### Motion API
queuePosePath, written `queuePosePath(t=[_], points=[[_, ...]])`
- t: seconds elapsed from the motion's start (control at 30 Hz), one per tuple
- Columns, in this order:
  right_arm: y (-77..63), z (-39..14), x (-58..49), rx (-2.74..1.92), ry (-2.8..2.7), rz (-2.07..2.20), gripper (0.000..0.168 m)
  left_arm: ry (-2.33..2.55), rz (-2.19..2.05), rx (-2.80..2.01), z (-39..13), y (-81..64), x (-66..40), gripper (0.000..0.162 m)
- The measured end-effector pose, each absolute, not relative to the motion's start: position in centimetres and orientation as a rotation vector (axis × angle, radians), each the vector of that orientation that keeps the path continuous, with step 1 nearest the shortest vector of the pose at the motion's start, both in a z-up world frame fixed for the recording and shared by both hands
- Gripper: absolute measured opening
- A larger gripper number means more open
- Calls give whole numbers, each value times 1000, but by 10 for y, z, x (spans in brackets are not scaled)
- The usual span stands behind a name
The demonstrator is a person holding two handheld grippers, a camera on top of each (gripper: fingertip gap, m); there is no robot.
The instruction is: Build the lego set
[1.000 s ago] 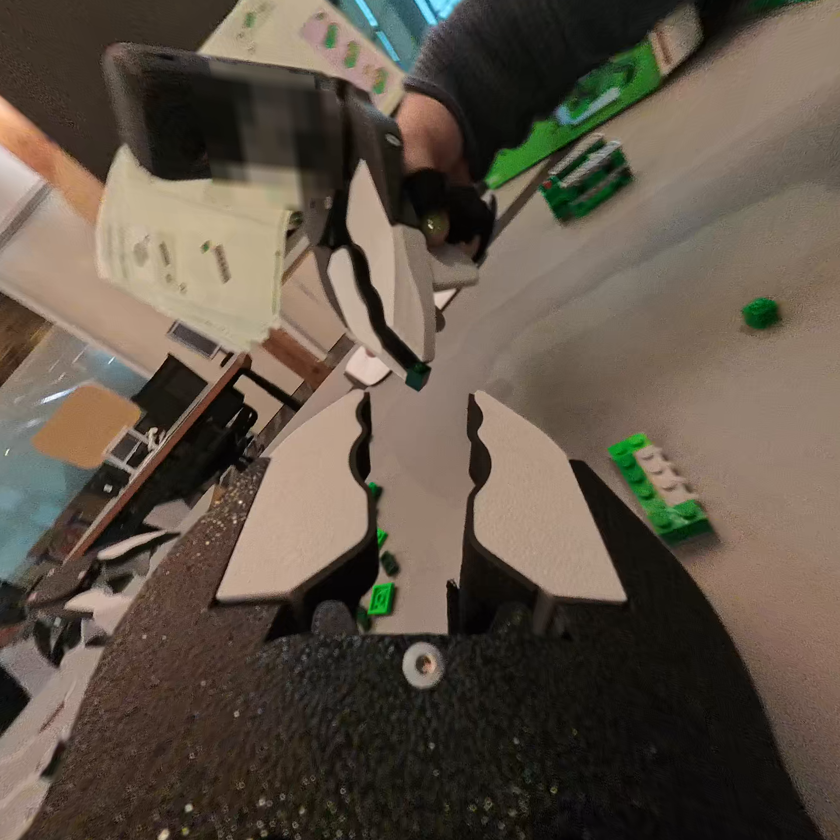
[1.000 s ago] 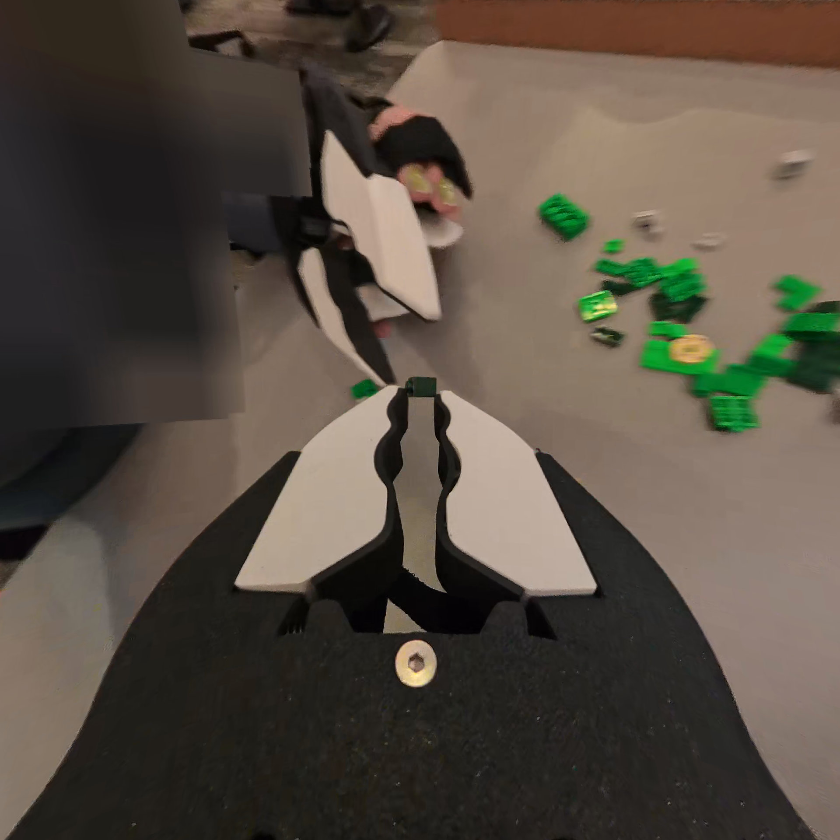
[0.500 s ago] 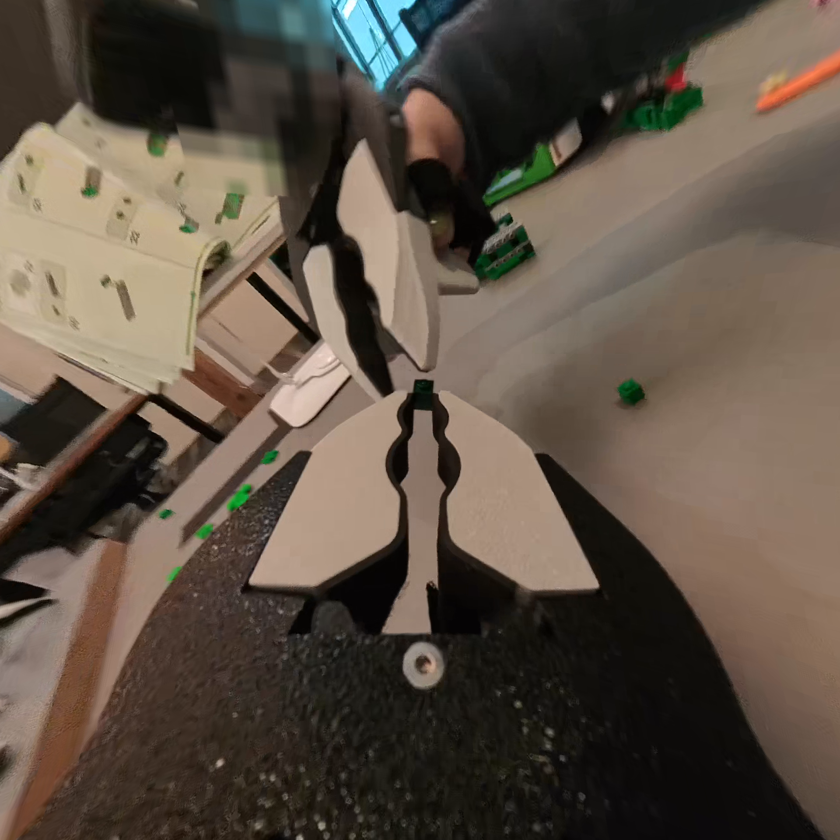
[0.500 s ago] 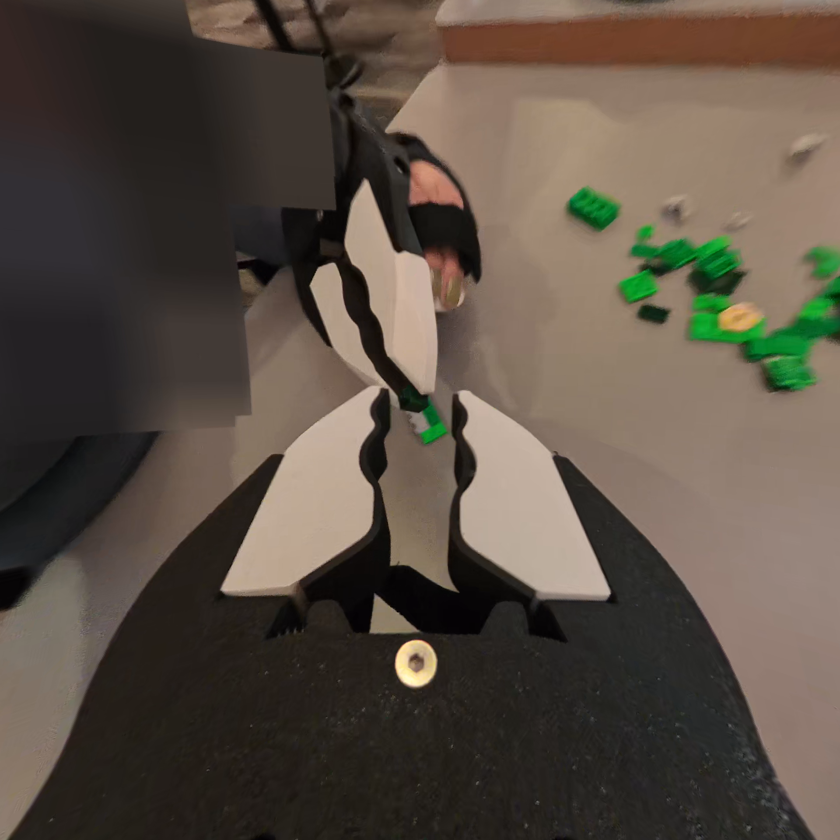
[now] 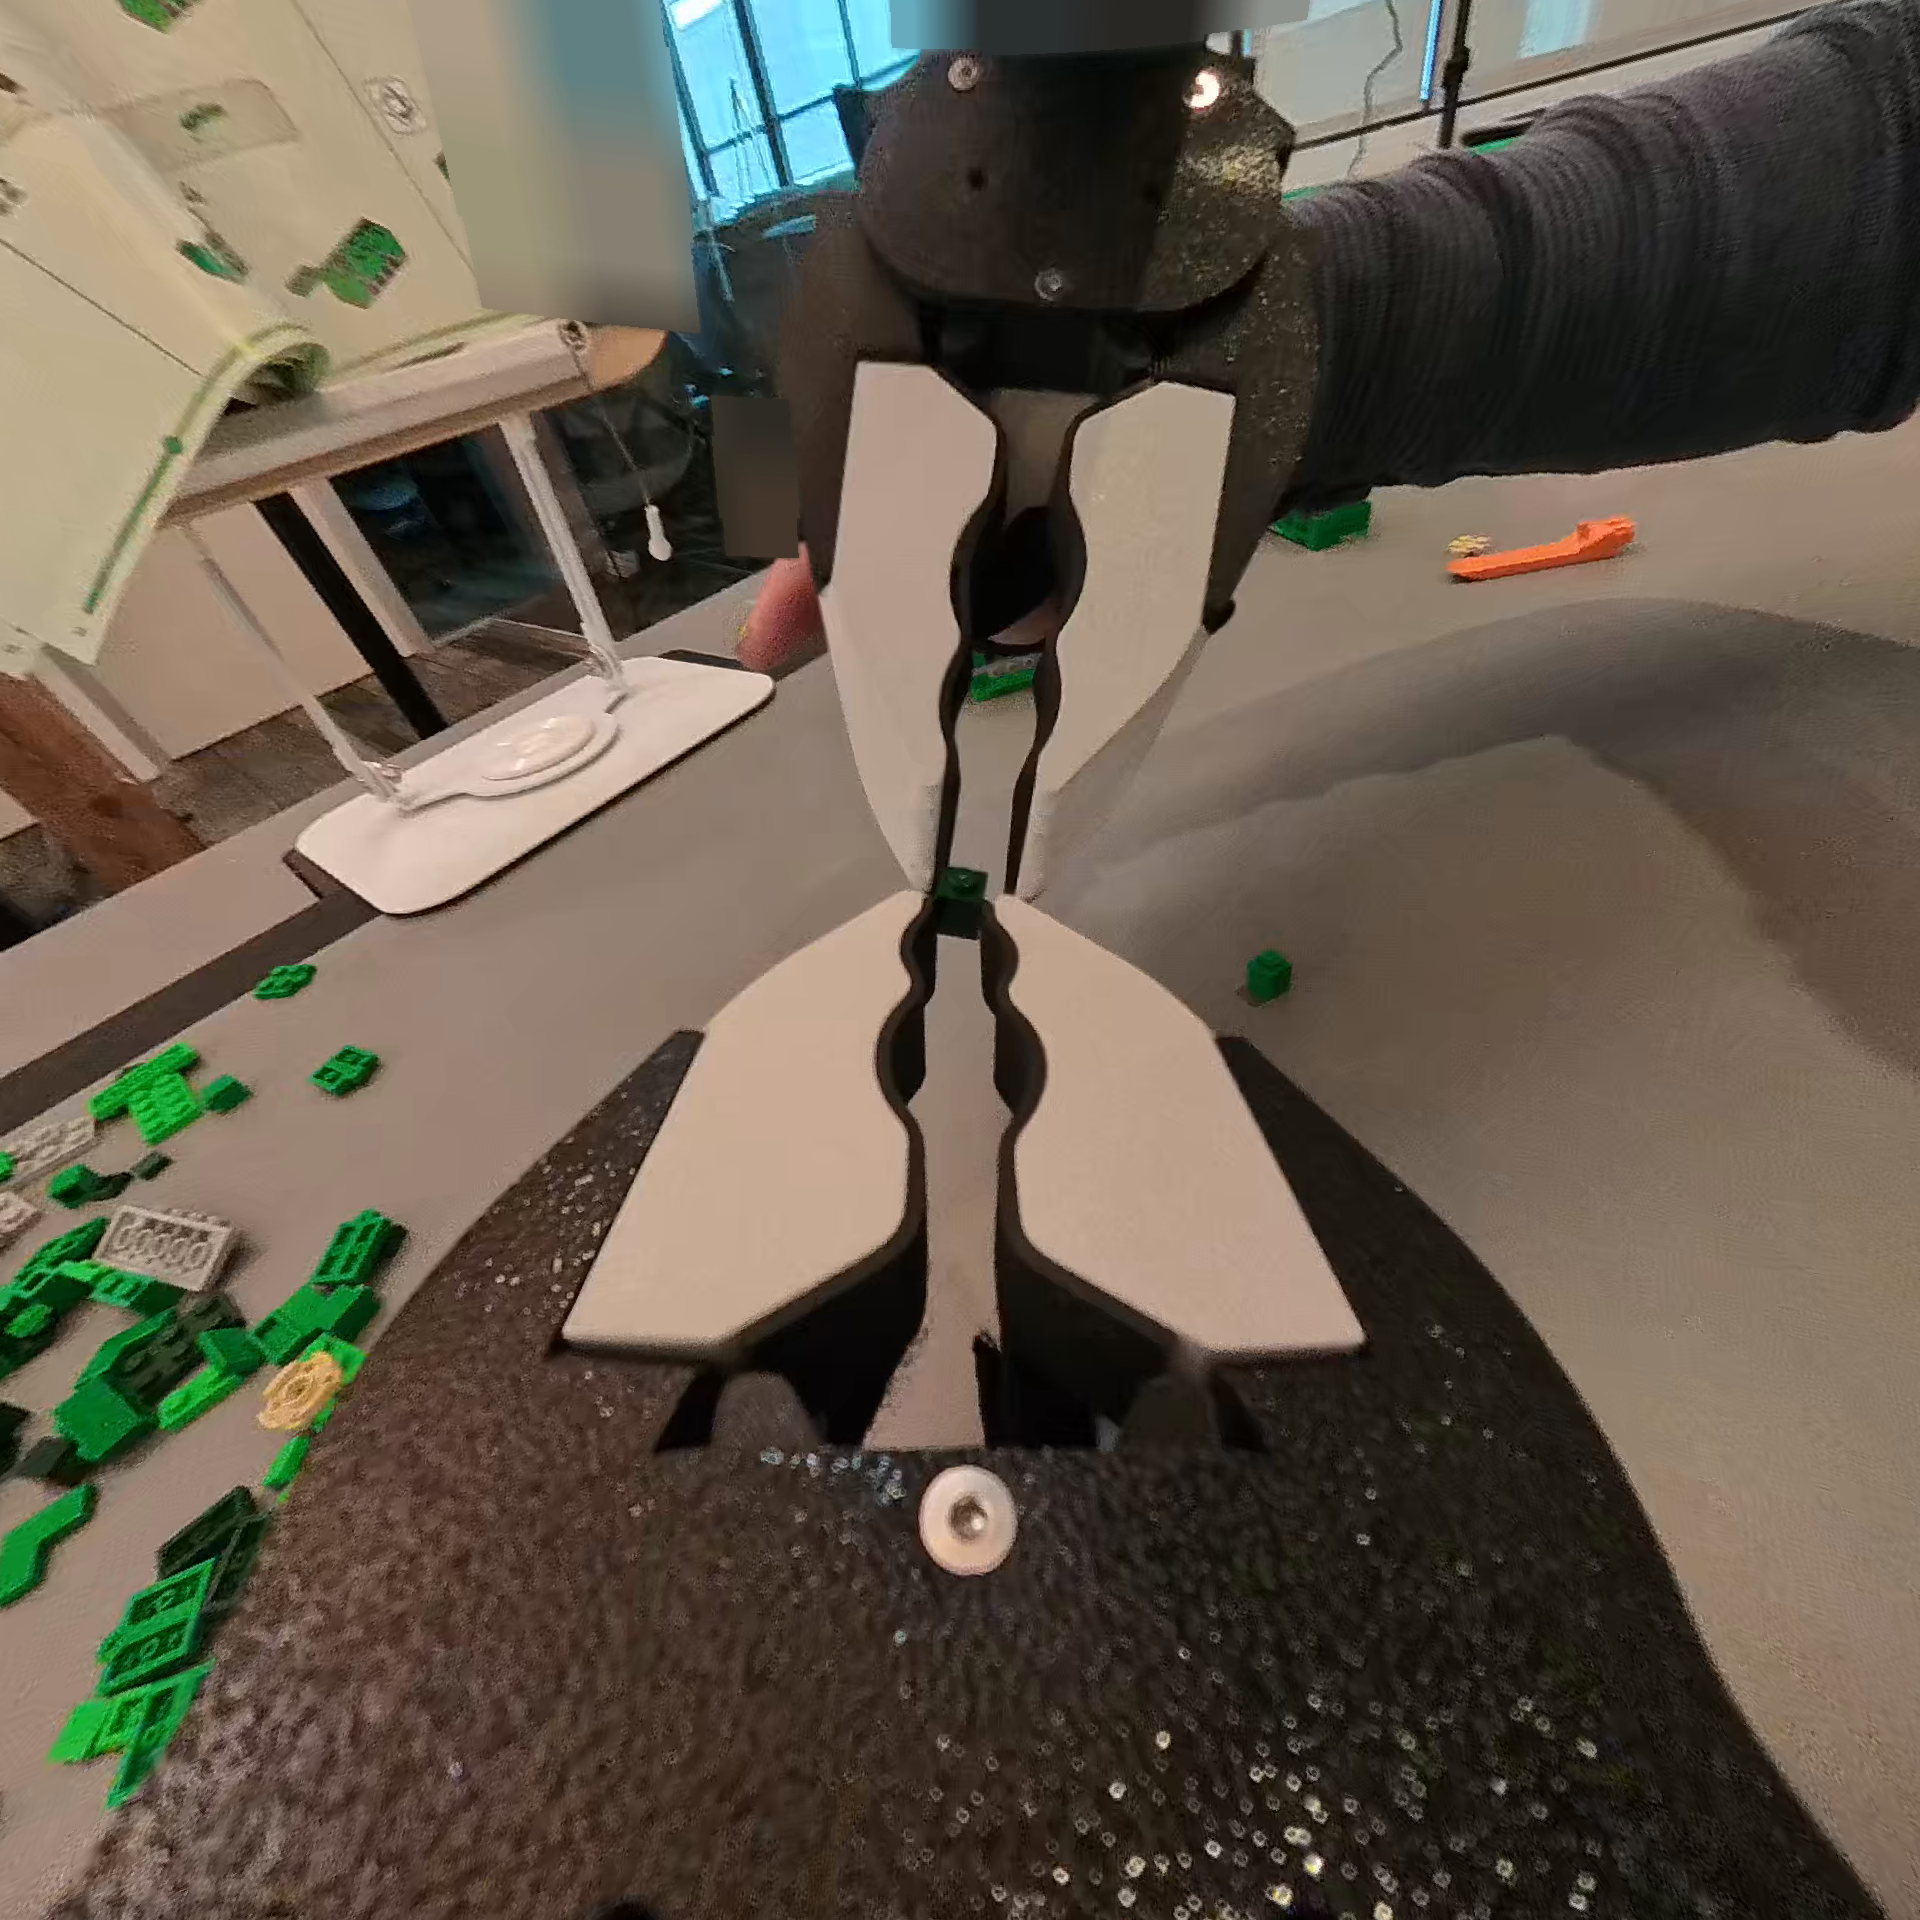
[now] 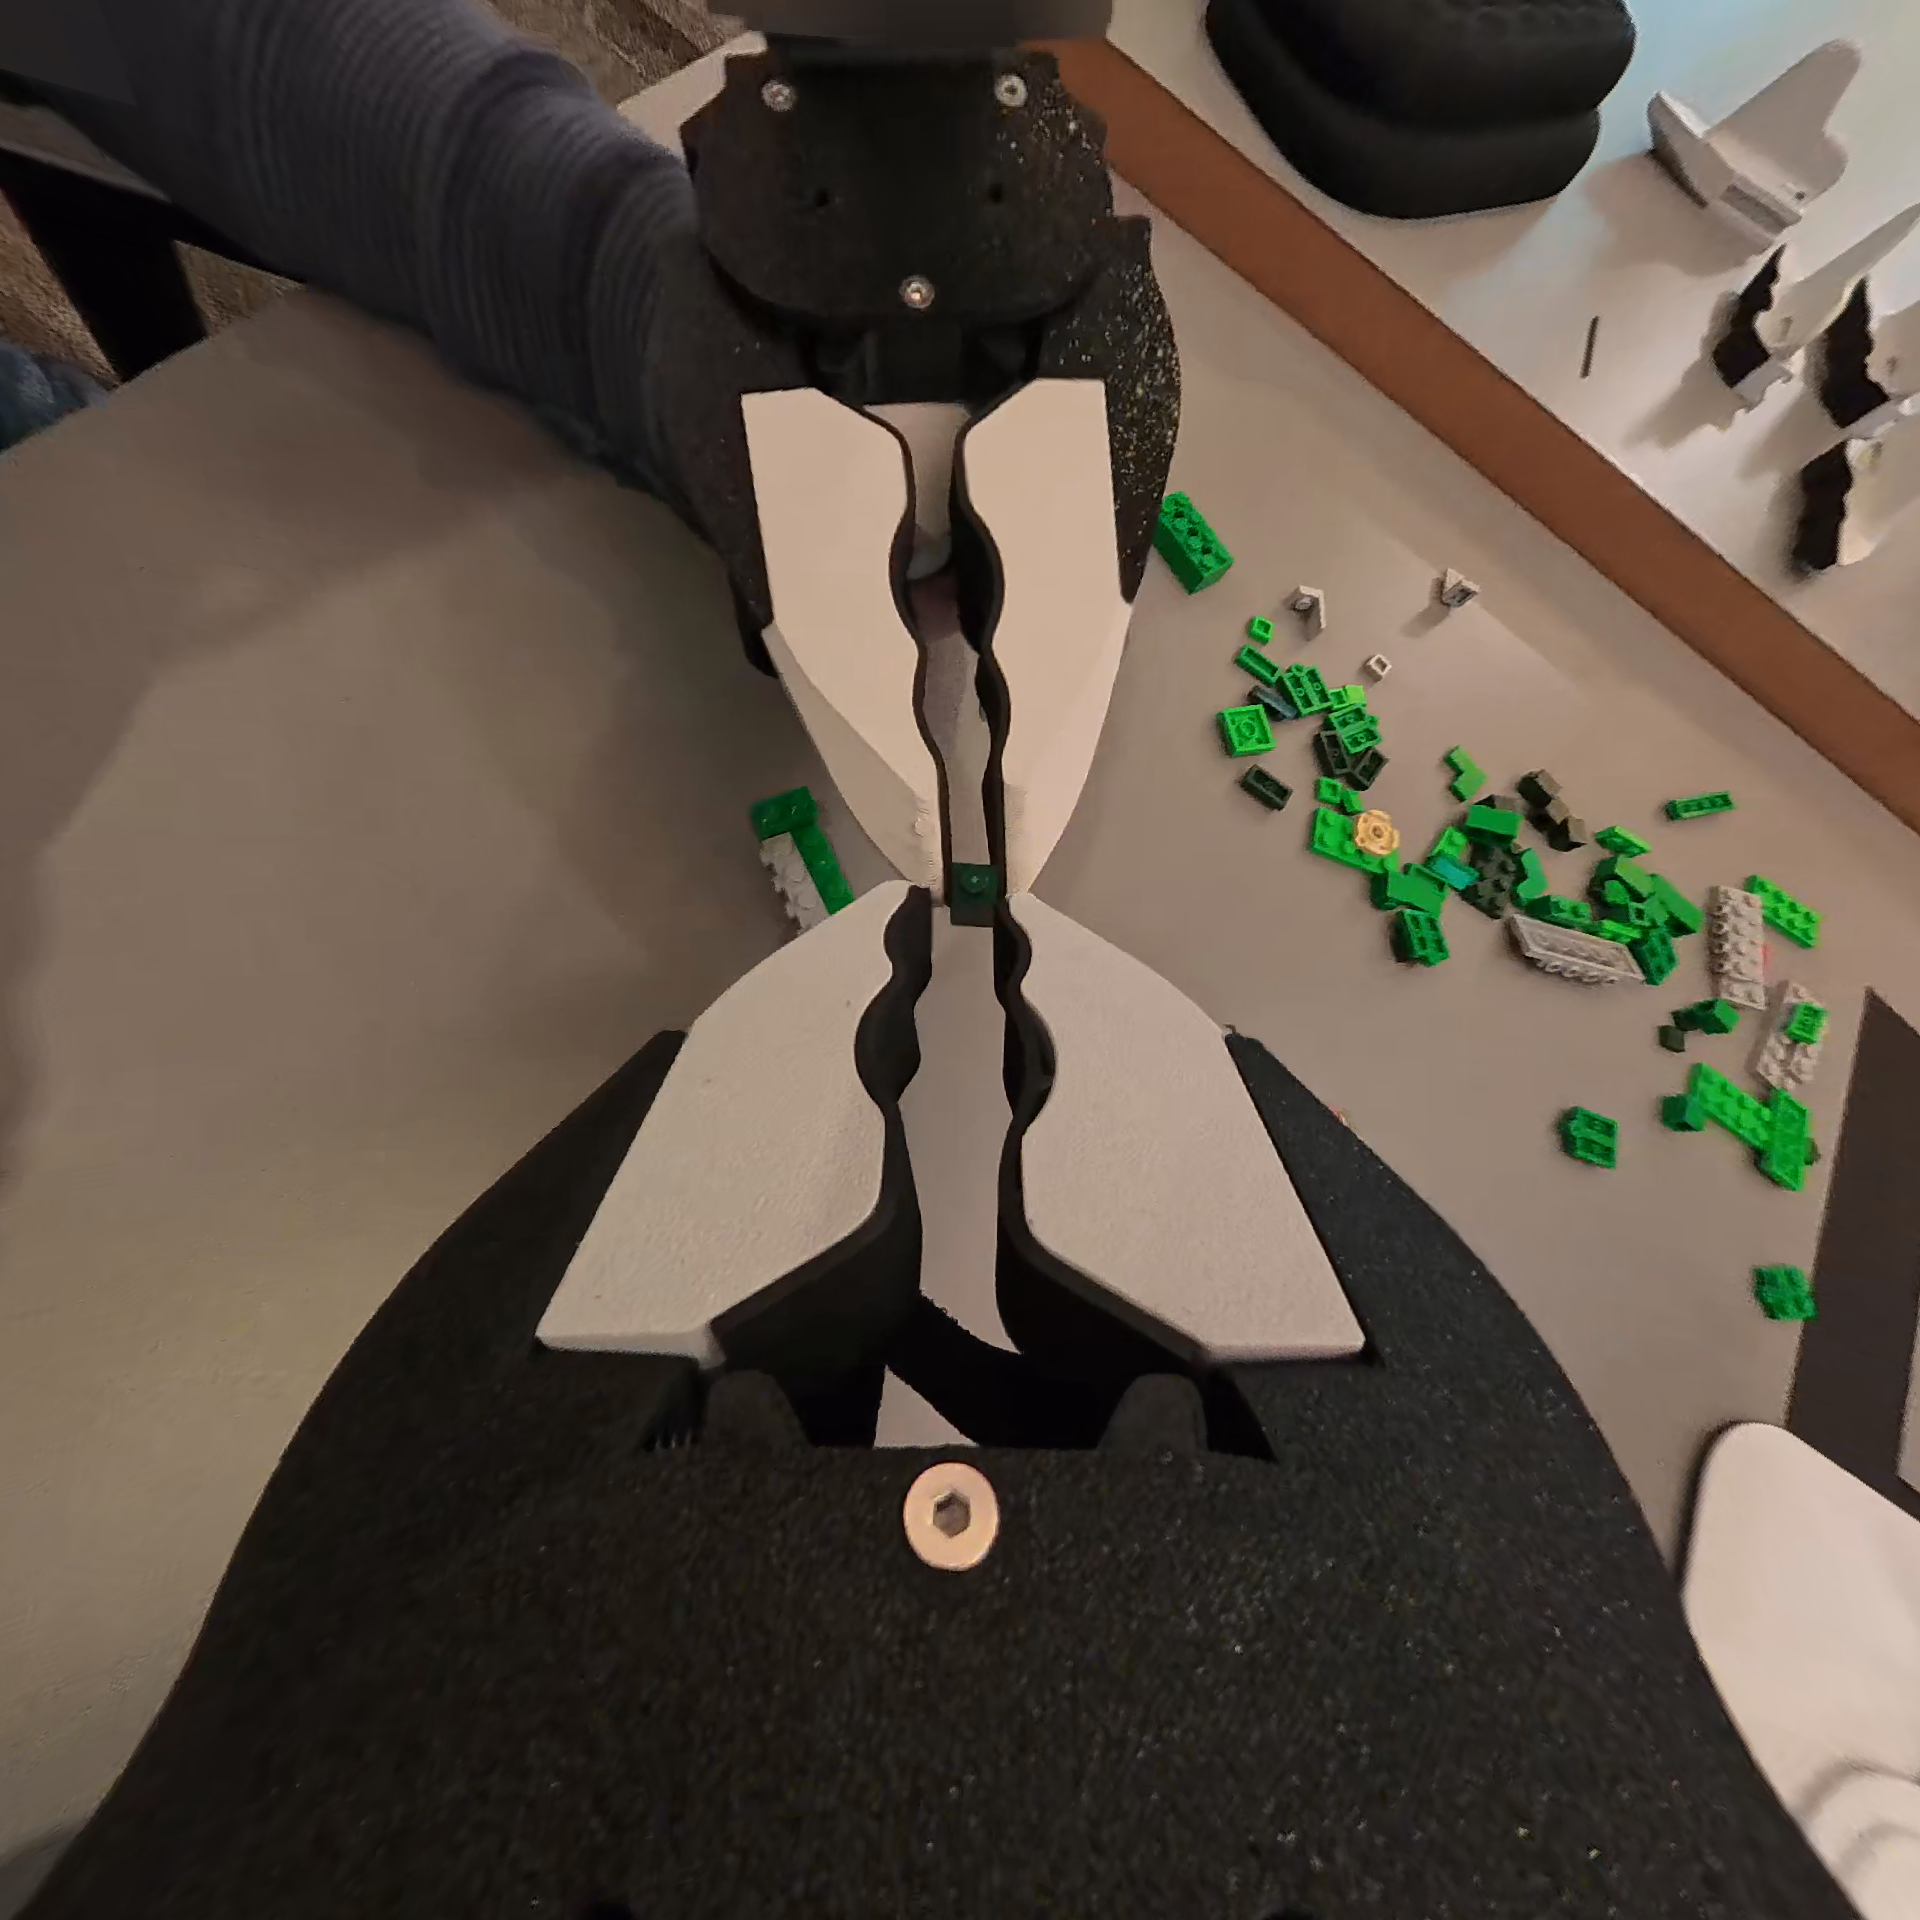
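Observation:
A small dark green brick [image 5: 958,902] is pinched between the tips of my left gripper [image 5: 958,923], held above the grey table. My right gripper [image 5: 977,875] faces it tip to tip from the far side. In the right wrist view the brick [image 6: 974,885] sits in the left gripper [image 6: 968,857], which comes down from the top. My right gripper [image 6: 961,914] has its jaws narrowly apart around the brick's near end, with a thin gap showing on the left side.
A pile of loose green and grey bricks [image 6: 1507,862] lies to the right, also seen in the left wrist view [image 5: 156,1330]. A green-and-grey plate assembly [image 6: 800,852] lies under the tips. A single light green brick [image 5: 1268,977], an orange piece [image 5: 1538,545] and a white stand base [image 5: 530,769] are on the table. The grippers are tip to tip, or close to it.
My right gripper's jaws have narrowed from wide open to close around the brick. Both grippers have swung to face each other squarely. The left gripper still holds the brick.

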State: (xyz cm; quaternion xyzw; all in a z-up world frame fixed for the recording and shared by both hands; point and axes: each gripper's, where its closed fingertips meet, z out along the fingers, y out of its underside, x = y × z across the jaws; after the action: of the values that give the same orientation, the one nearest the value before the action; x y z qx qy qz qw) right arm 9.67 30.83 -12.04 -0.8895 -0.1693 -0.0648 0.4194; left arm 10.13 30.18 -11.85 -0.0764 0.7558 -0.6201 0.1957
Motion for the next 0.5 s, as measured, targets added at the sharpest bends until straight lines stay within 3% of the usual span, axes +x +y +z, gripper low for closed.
queuePosePath(t=[0.33,0.37,0.47,0.5], points=[[302,-126,92,-2215,-374,-84,7,2194,-1760,-190,-124,295,94,7],[300,-129,93,-2222,-355,-84,7,2215,-1760,-204,-125,295,94,10],[288,-148,104,-2286,-278,-101,7,2273,-1631,-338,-131,312,102,45],[281,-156,106,-2314,-243,-87,7,2296,-1566,-381,-134,319,102,46]])
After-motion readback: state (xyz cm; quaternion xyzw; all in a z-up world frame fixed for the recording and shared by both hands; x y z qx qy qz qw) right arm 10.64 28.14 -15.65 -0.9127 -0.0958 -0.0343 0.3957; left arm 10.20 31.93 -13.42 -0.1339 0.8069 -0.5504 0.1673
